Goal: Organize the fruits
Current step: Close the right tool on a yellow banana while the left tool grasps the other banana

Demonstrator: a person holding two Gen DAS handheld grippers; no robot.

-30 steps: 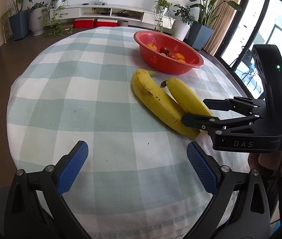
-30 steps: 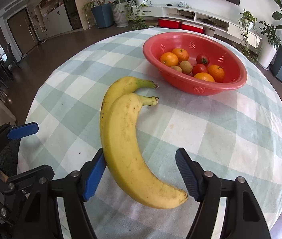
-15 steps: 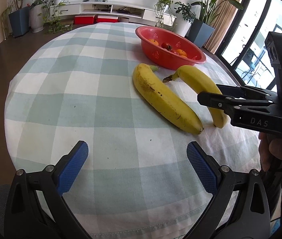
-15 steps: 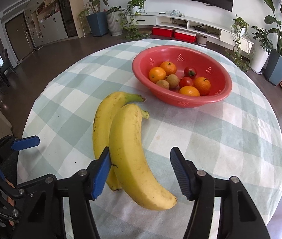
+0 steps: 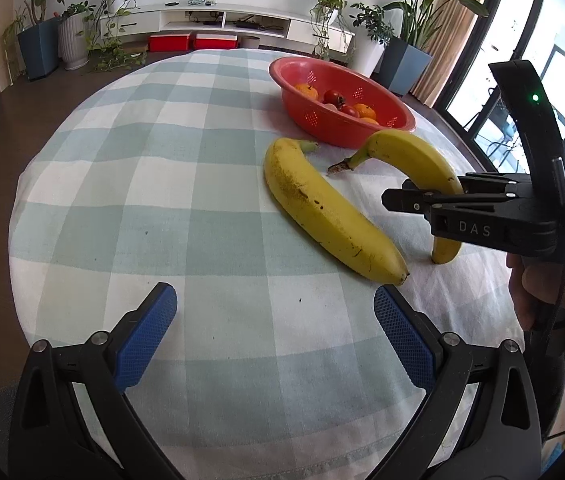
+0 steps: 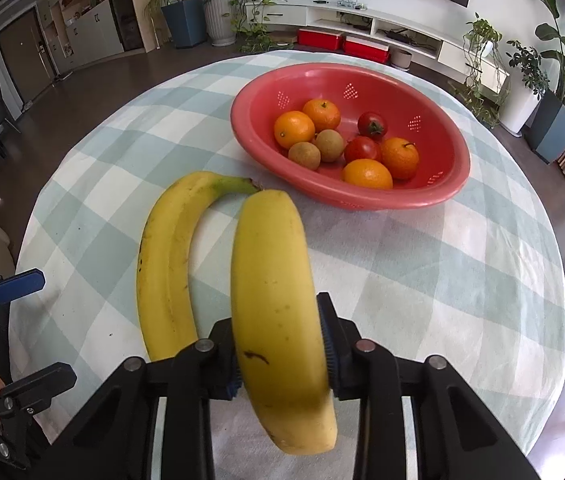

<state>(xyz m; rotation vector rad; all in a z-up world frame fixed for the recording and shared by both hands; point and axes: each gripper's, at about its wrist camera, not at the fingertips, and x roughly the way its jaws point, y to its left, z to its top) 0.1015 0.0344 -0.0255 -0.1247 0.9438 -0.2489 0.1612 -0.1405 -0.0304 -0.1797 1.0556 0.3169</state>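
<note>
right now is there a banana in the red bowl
No, the red bowl holds only small round fruit; both bananas are outside it.

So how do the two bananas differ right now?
The right banana is clamped between the right tool's pads, tilted with its stem end raised off the cloth; the left banana lies flat on the tablecloth, untouched. The left banana shows a greener stem and more dark specks; the right banana looks cleaner. Both are yellow, curved, similar in size, and outside the red bowl.

- The right gripper (image 5: 422, 200) hides the middle of the held banana (image 5: 414, 156) in the left wrist view.
- The held banana covers the second banana's (image 6: 170, 256) stem tip in the right wrist view.
</note>
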